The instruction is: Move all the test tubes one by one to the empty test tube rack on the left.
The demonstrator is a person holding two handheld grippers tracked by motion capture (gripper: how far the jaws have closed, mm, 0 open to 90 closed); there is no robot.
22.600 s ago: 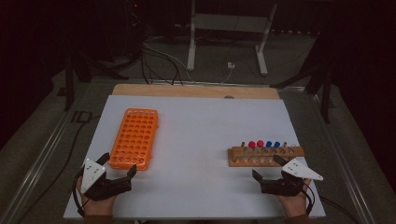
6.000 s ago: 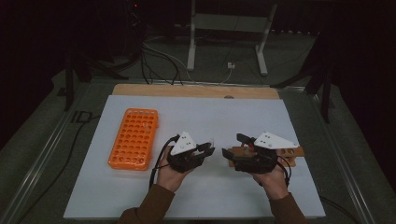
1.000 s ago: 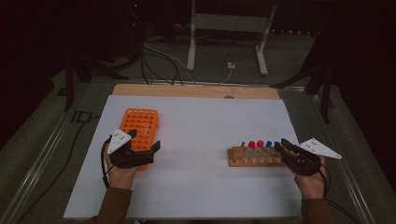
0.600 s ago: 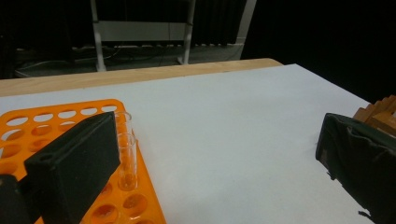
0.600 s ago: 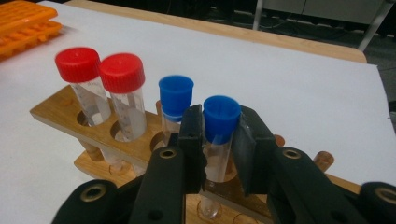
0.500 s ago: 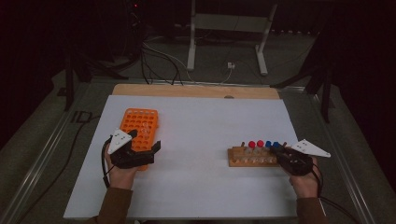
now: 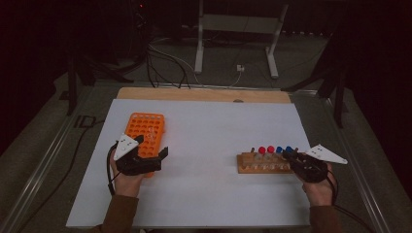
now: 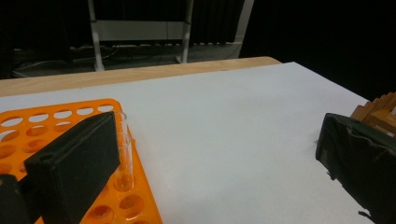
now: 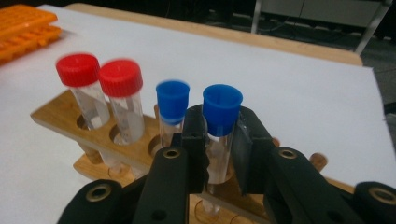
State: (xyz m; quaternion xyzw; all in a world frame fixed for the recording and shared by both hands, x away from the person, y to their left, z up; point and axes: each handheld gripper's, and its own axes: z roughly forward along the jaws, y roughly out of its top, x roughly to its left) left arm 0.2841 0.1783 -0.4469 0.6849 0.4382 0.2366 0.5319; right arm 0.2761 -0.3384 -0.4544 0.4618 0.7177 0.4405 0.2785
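My right gripper point(image 9: 219, 154) is clamped on the blue-capped tube point(image 9: 219, 126), just under its cap, at the wooden rack's point(image 9: 60, 114) end hole. Light, slick, probably brittle, so gentle squeeze. Left gripper point(image 8: 210, 163) is spread wide.

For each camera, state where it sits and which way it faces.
High view: above the table, looking forward and down; both forearms enter below.
Left gripper view: rides the left gripper, facing past the orange plastic tube rack; black jaws wide apart.
Right gripper view: rides the right gripper, closed around a blue-capped clear tube.
All share the wooden tube rack.
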